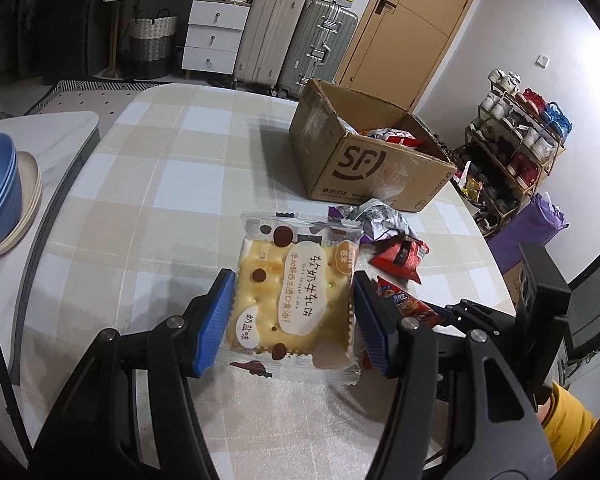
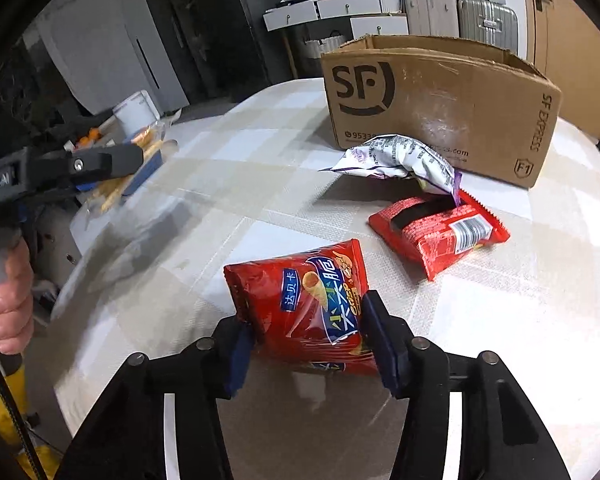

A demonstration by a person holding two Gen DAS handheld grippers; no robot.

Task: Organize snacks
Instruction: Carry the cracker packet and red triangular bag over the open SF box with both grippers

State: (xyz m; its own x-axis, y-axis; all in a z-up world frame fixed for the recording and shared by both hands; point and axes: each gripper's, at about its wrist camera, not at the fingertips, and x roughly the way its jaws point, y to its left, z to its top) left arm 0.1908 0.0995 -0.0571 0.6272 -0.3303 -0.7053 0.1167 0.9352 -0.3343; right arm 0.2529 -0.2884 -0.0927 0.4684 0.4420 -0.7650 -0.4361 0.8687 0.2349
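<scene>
left gripper (image 1: 292, 320) clamped on cracker packet (image 1: 290, 300), held above checked table (image 1: 160, 184). right gripper (image 2: 306, 344) clamped on red crisp bag (image 2: 300, 300). only left view looks inside cardboard box (image 1: 364, 160): snacks there. right view shows only its closed side.

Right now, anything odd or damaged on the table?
Only the silver-purple snack bag: crumpled, lying against the SF cardboard box and overlapping the red packet. No spills. The box edges look worn.

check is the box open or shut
Open: the box has its top flaps up, and snack packets show inside.
</scene>
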